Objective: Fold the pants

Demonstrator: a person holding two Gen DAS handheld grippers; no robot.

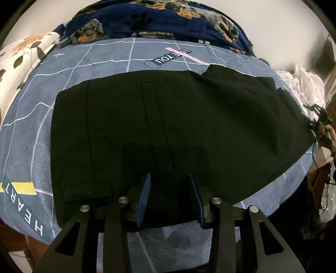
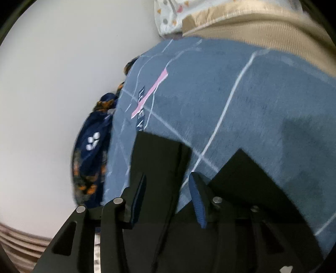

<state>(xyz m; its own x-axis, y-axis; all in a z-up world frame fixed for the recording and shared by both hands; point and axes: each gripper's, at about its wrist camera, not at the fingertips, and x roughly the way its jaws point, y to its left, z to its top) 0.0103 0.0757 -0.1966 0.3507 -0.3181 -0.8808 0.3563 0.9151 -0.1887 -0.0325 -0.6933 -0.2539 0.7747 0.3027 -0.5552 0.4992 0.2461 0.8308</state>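
We see the black pants (image 1: pixel 168 130) lying folded and flat on the blue bed sheet (image 1: pixel 100 61), with a dog-print blanket (image 1: pixel 159 19) bunched beyond them. Our left hand-held gripper (image 1: pixel 170 197) hangs over the near edge of the pants, its blue pads (image 1: pixel 145 195) spread apart and holding nothing. Our right hand-held gripper (image 2: pixel 168 199) is spread too, over a corner of the pants (image 2: pixel 155 168), though the view is blurred.

Blue bedsheet (image 1: pixel 100 63): "LOVE YOU" on dark label, upside down; "HEART" on teal strip at left edge.
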